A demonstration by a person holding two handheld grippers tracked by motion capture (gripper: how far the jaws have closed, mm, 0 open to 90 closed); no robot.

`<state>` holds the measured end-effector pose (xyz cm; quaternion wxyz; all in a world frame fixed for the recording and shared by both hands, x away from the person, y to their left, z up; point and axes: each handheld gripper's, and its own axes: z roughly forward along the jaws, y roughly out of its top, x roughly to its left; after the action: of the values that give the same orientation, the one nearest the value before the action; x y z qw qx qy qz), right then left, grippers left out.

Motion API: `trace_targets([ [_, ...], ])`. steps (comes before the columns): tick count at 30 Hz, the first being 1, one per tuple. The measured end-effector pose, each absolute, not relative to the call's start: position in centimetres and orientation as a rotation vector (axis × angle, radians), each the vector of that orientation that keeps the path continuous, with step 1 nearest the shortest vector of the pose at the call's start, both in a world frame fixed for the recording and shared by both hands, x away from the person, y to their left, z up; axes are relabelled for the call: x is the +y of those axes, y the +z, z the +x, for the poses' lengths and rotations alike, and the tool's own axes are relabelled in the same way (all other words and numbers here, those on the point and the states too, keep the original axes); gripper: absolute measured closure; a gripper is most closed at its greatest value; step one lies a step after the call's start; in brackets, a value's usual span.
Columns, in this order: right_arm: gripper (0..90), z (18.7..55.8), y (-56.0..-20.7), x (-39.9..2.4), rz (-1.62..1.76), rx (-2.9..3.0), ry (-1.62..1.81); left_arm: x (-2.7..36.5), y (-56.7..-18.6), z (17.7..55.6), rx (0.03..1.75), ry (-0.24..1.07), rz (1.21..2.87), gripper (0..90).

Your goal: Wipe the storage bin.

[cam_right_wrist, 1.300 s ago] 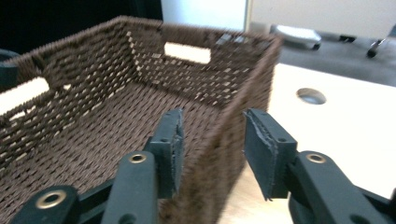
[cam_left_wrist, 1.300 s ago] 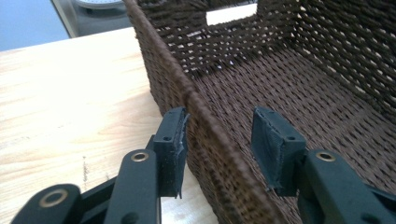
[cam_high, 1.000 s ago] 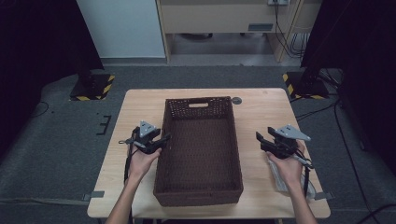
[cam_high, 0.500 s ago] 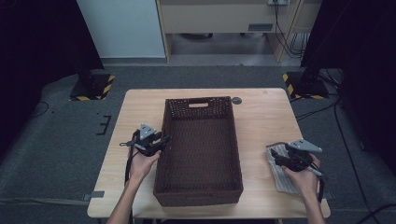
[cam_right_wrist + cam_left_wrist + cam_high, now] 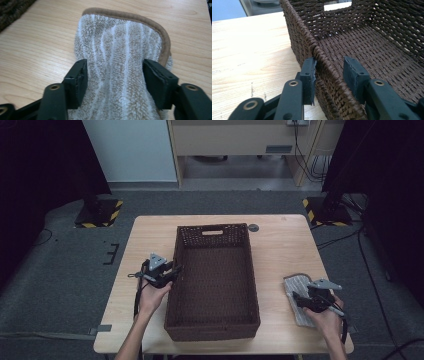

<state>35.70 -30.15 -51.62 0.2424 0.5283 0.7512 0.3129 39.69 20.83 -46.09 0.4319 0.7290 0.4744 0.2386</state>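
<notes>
A dark brown woven basket [image 5: 252,275] stands in the middle of the wooden table [image 5: 285,245]. My left gripper [image 5: 175,270] straddles its left wall. In the left gripper view the rim [image 5: 319,53] runs between the jaws of the left gripper [image 5: 331,68]; the outer pad [image 5: 309,75] touches the wall, the inner one stands off. These jaws have just been closing. A striped beige towel [image 5: 294,287] lies at the near right. My right gripper [image 5: 301,300] is down on it. In the right gripper view the towel [image 5: 125,37] fills the gap of the right gripper [image 5: 115,67], whose jaws have been closing.
The basket has a handle slot [image 5: 212,232] in its far wall and nothing inside. A small round grey disc [image 5: 253,227] sits on the table behind it. A corner of the basket [image 5: 10,7] is near the towel. Bare wood surrounds the towel.
My right hand has come down and toward the near right edge, onto the towel. The left hand has stayed at the basket's wall, its jaws narrower than before.
</notes>
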Motion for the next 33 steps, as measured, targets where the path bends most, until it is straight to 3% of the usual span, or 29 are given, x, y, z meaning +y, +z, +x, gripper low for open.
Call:
trace_targets([
  [5, 52.9, 35.8, -51.9, -30.3, 1.46, 2.044, 0.835, 20.8, -46.1, 39.7, 1.179, 0.603, 1.817, 61.3],
  [6, 62.8, 36.0, -51.8, -30.4, 1.463, 2.052, 0.819, 20.8, -46.1, 39.6, 1.179, 0.606, 1.815, 61.3],
  [7, 65.8, 36.1, -51.8, -30.3, 1.47, 2.051, 0.817, 20.8, -46.1, 39.6, 1.178, 0.607, 1.816, 61.3],
  [11, 71.1, 36.4, -51.2, -30.2, 1.462, 2.052, 0.85, 20.8, -46.1, 39.7, 1.184, 0.606, 1.814, 60.5],
  [22, 71.2, 36.2, -48.2, -29.1, 1.366, 1.943, 1.144, 21.3, -44.9, 40.3, 1.195, 0.606, 1.769, 50.0],
  [30, 71.0, 37.2, -46.5, -28.3, 1.326, 1.899, 1.257, 21.0, -45.6, 41.3, 1.22, 0.594, 1.797, 50.9],
  [33, 71.0, 37.9, -45.4, -28.0, 1.3, 1.866, 1.304, 21.0, -45.9, 41.6, 1.223, 0.559, 1.793, 55.0],
])
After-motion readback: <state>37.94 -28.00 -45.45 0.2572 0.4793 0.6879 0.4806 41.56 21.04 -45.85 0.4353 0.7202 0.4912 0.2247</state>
